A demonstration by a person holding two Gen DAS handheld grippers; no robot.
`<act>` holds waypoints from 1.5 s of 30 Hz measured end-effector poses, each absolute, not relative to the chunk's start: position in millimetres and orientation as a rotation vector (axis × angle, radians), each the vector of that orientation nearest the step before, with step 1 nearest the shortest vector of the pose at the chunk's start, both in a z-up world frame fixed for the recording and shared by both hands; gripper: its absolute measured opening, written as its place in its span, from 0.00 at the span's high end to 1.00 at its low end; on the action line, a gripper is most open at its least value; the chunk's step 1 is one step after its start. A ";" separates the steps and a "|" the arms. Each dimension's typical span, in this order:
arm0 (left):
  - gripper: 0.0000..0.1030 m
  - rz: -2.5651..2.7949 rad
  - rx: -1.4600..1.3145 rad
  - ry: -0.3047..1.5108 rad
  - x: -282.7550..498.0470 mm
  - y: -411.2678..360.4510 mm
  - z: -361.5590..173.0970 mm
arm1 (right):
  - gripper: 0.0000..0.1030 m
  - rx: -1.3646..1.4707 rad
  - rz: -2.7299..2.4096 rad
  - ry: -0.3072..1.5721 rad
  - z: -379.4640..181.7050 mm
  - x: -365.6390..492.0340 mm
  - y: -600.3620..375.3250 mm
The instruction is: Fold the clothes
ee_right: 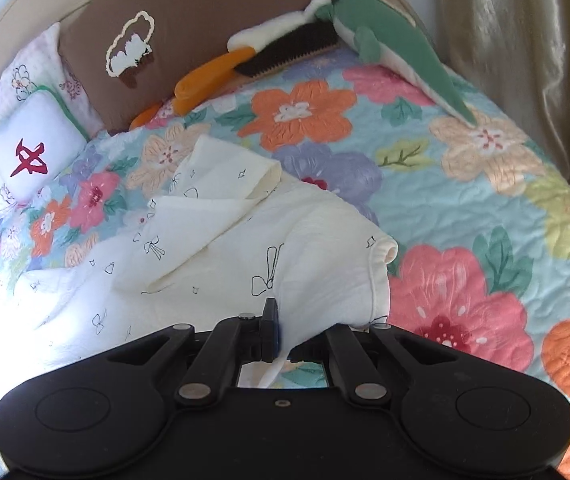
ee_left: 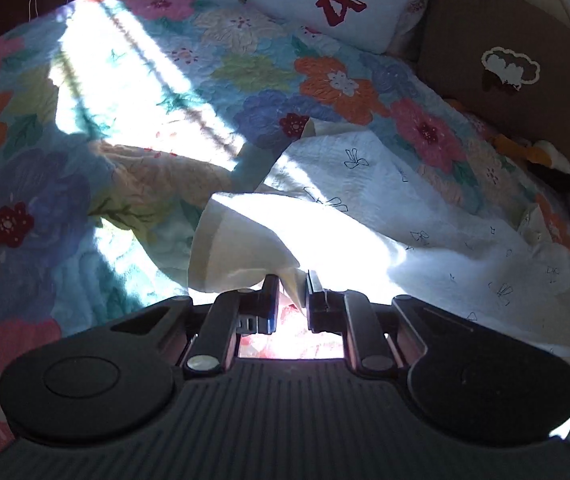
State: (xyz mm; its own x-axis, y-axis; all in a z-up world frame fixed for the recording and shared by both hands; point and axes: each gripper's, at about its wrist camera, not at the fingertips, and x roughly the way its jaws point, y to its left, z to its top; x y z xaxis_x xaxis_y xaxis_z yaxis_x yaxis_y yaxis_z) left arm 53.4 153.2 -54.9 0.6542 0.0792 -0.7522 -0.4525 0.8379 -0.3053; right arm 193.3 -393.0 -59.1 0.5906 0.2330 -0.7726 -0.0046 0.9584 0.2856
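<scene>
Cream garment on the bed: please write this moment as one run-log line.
stage: folding | cream garment: on floral quilt | left gripper: open, cloth between | right gripper: shut on cream garment

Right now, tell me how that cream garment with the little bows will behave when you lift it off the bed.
The cream garment is probably floppy: it lies in soft folds on the floral quilt and droops where the right gripper is shut on it. It looks thin and light, likely to sag between both grips. At the left gripper a fold hangs loose between the fingers, so it may slip out.
</scene>
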 end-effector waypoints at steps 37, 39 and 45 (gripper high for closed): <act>0.72 -0.425 0.169 0.929 230.2 -99.9 46.3 | 0.71 0.051 0.386 0.821 78.8 251.5 -323.9; 0.72 -0.444 0.224 0.932 243.4 -122.6 38.2 | 0.92 0.030 0.355 0.804 62.8 264.0 -317.0; 0.60 -0.512 0.284 0.890 272.7 -152.9 15.3 | 0.93 -0.045 0.357 0.705 12.5 265.8 -342.2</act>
